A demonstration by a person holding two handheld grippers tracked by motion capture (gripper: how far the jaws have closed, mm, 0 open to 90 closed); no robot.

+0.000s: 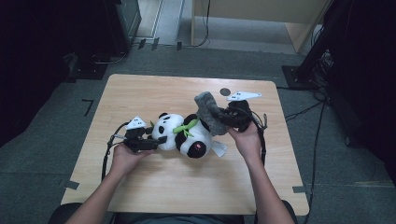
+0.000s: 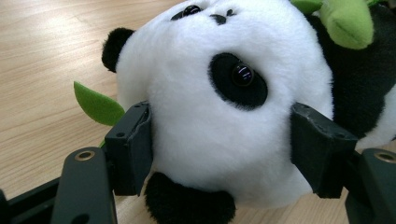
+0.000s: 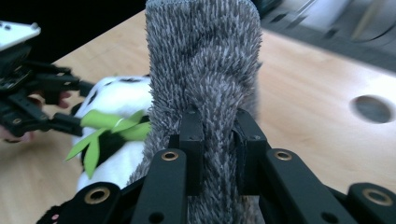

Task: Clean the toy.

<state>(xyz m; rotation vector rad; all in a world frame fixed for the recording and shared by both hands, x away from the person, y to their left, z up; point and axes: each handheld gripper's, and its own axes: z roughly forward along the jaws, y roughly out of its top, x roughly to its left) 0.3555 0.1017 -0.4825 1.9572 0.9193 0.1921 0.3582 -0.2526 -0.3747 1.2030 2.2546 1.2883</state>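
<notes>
Lying on its side near the middle of the worktop [image 1: 140,88], the plush panda [image 1: 184,135] has its head towards the person's left. The left hand-held gripper [image 1: 156,140] has its jaws pressed against both sides of the panda's white head [image 2: 219,121], roughly half spread, holding it against the wood. The right hand-held gripper [image 1: 223,117] has its jaws nearly together, pinching a shaggy grey cloth [image 3: 205,79] raised above the panda's body. Green felt leaves [image 3: 109,128] sit at the panda's neck. A round hole [image 1: 225,91] marks the worktop beyond the cloth.
</notes>
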